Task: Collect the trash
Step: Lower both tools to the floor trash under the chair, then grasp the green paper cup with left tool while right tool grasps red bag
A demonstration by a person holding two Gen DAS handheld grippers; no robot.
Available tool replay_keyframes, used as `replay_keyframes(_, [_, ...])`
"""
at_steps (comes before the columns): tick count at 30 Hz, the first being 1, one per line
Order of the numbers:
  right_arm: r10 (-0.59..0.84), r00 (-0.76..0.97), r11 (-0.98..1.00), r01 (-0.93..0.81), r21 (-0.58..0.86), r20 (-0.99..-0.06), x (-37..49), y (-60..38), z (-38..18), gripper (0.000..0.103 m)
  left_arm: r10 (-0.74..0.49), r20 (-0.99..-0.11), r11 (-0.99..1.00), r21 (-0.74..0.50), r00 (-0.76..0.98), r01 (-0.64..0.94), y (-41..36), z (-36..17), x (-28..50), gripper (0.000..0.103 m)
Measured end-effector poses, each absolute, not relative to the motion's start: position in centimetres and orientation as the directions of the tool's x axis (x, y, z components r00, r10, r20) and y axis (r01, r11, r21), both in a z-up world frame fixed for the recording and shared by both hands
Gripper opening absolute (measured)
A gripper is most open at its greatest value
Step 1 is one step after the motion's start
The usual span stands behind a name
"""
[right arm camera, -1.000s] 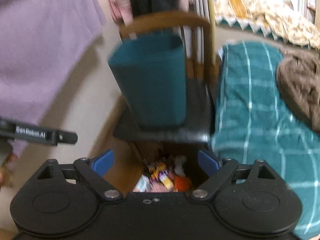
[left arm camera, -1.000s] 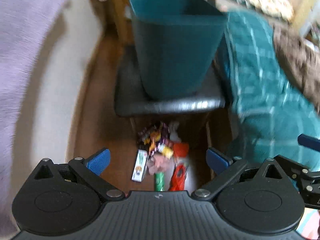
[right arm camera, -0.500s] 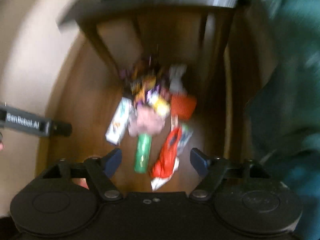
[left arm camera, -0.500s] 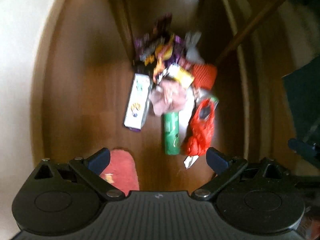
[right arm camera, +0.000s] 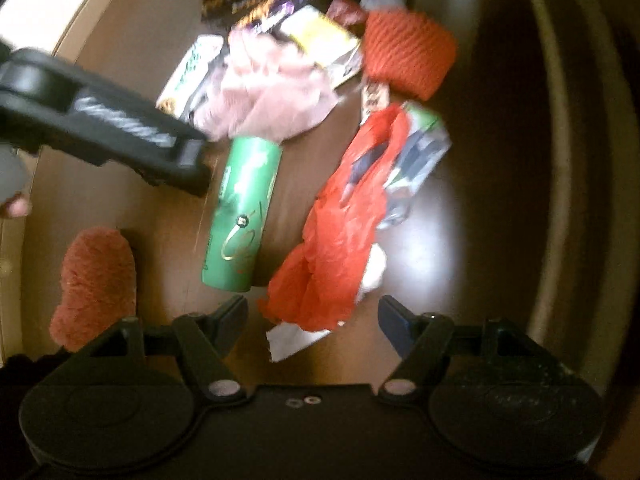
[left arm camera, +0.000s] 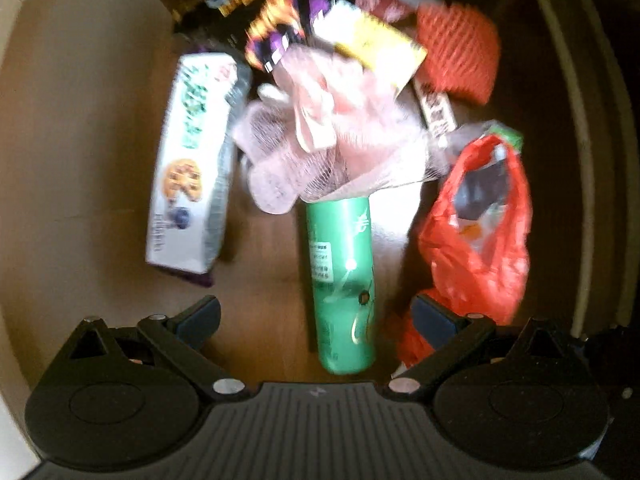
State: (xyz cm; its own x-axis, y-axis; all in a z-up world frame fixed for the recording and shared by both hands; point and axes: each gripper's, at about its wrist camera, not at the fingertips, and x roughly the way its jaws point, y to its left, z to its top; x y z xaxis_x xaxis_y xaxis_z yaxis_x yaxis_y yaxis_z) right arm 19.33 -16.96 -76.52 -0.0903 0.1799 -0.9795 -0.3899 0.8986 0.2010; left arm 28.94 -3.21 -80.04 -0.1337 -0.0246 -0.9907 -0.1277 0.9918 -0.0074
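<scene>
A heap of trash lies on the wooden floor. A green can [left arm camera: 344,280] rests on its side between the spread fingers of my left gripper [left arm camera: 316,316], which is open and hovers just above it. To the can's right is a crumpled red plastic bag [left arm camera: 480,240]. The bag's near end [right arm camera: 320,296] sits between the fingers of my right gripper [right arm camera: 312,314], which is open, the pads clear of it. Behind are a white biscuit box [left arm camera: 192,160], pink netting [left arm camera: 340,140], a yellow wrapper [left arm camera: 372,40] and an orange mesh wad [left arm camera: 460,56].
Purple snack wrappers [left arm camera: 280,32] lie at the far end of the heap. A red fuzzy slipper [right arm camera: 96,280] sits on the floor to the left. The left gripper's black body [right arm camera: 120,128] crosses the right wrist view. A pale wall [left arm camera: 12,8] bounds the left, dark furniture [right arm camera: 560,160] the right.
Both grippers have dropped from the level of the teal bin on the chair down to the trash on the floor and now point down at it. The right jaws have narrowed.
</scene>
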Motion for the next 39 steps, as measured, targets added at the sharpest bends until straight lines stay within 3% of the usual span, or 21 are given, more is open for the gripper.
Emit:
replay_keyframes(9, [0.146, -0.071, 0.934, -0.319, 0.161, -0.987, 18.9, -14.9, -83.3, 0.073, -0.068, -0.977, 0.978, -0.026, -0.200, -0.205, -3.0, -86.9, 28.5, 0.101])
replay_keyframes(16, [0.136, -0.063, 0.930, -0.337, 0.149, -0.989, 18.3, -14.3, -83.2, 0.061, -0.092, -0.970, 0.970, -0.036, -0.227, -0.242, -2.7, -88.3, 28.6, 0.056])
replay_keyframes(18, [0.142, -0.055, 0.929, -0.337, 0.152, -0.988, 18.3, -14.5, -82.7, 0.052, -0.094, -0.970, 0.969, -0.037, -0.224, -0.246, -2.7, -88.1, 28.6, 0.049])
replay_keyframes(21, [0.129, -0.037, 0.934, -0.332, 0.134, -0.991, 18.3, -14.9, -81.9, 0.043, -0.083, -0.975, 0.972, -0.033, -0.208, -0.232, -2.3, -87.9, 28.5, 0.049])
replay_keyframes(29, [0.152, 0.005, 0.950, -0.275, 0.145, -0.988, 18.3, -16.6, -76.6, 0.039, -0.090, -0.974, 0.978, -0.047, -0.206, -0.205, -2.3, -83.7, 27.3, 0.049])
replay_keyframes(39, [0.180, 0.072, 0.951, -0.267, 0.155, -0.981, 17.9, -18.9, -64.1, 0.038, -0.117, -0.976, 0.986, -0.093, -0.184, -0.136, -2.8, -70.6, 25.2, 0.049])
